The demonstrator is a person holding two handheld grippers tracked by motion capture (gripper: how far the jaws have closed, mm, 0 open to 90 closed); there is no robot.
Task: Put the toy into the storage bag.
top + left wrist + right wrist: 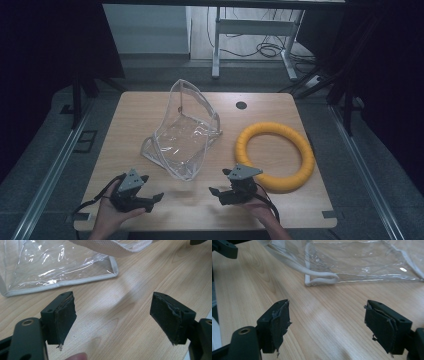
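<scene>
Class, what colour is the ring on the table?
Yellow; the ring shows best in the high view.

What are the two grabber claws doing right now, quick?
Left gripper: open, holding nothing, over bare table near the clear bag.
Right gripper: open, holding nothing, also facing the clear bag.

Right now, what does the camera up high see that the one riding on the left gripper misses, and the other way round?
The high view alone takes in the yellow ring, the person's hands and the whole table. The left gripper view alone gives a close look at its worn black pads, standing wide apart over bare wood. Both show the clear plastic bag and its pale edging.
</scene>
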